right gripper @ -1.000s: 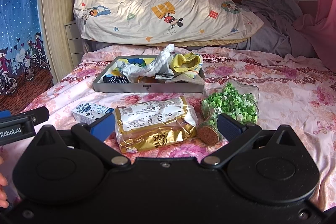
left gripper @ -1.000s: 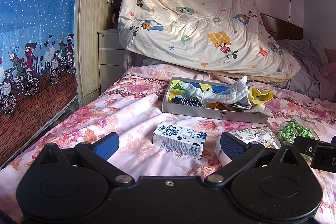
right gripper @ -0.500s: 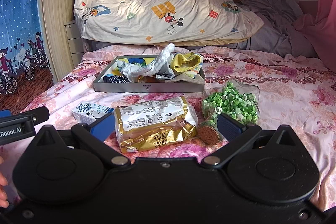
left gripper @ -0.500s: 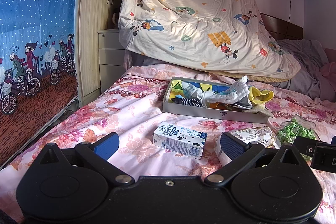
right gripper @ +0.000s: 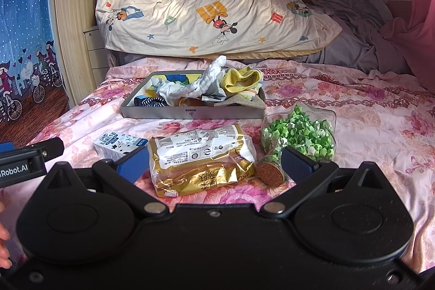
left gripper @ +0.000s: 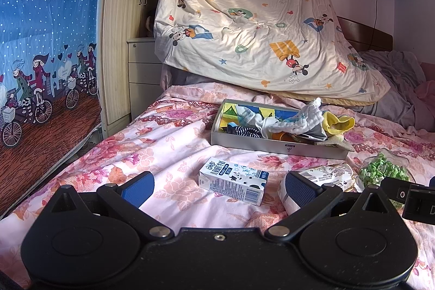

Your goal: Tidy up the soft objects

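A grey tray [left gripper: 277,147] [right gripper: 190,114] on the floral bed holds a heap of soft things: a white knitted cloth [left gripper: 296,118] [right gripper: 201,83], a yellow sock [left gripper: 338,124] [right gripper: 242,79], a striped dark sock [left gripper: 243,131] [right gripper: 149,102] and other cloths. My left gripper [left gripper: 218,185] is open, low over the sheet, with a milk carton [left gripper: 233,181] [right gripper: 117,144] just ahead between its fingers. My right gripper [right gripper: 214,163] is open too, and a gold bread bag [right gripper: 204,159] [left gripper: 323,173] lies between its fingers. Neither holds anything.
A glass jar of green paper stars [right gripper: 296,137] [left gripper: 383,171] lies on its side with a cork stopper [right gripper: 273,173]. A cartoon-print quilt [left gripper: 258,26] hangs behind the tray. Grey bedding [right gripper: 361,37] is piled at the back right. A drawer unit [left gripper: 142,78] stands left of the bed.
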Demonstrator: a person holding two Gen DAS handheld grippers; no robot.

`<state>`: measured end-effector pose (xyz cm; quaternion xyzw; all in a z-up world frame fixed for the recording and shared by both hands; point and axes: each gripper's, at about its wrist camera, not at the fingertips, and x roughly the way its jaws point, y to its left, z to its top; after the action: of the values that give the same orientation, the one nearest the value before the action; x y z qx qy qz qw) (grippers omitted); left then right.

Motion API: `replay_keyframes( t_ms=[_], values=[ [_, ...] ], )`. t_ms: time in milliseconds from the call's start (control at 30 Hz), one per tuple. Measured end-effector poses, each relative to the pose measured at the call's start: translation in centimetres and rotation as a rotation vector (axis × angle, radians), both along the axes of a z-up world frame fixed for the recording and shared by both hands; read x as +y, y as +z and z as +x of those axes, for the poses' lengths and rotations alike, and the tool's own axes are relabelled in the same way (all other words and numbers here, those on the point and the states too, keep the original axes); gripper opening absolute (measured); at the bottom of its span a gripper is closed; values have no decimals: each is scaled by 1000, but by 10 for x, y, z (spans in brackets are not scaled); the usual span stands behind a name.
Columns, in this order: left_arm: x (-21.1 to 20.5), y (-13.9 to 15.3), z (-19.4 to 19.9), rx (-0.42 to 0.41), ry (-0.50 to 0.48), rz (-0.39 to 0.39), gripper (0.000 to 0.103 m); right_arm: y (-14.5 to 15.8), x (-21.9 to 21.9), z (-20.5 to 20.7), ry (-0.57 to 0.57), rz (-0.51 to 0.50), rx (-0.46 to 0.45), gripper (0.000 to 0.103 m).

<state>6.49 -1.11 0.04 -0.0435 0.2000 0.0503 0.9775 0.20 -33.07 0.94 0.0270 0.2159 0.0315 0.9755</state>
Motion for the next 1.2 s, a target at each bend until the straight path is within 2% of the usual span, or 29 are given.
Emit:
replay_keyframes(
  t_ms=[233,433,633,933,1200],
  values=[
    [0,1,0,1,-1,-1,102,0,0,0,0,0,0,102],
    [0,-1,1,32,-26,-40,102,0,0,0,0,0,0,102],
    [-8,0,-4,24,-23,24,102,0,0,-1,-1,0,1,102],
    [-6,4,-6,29,-19,-12,102,0,0,0,0,0,1,102],
    [-5,5,-4,32,-21,-6,102,0,0,-1,0,0,2,102]
  ],
)
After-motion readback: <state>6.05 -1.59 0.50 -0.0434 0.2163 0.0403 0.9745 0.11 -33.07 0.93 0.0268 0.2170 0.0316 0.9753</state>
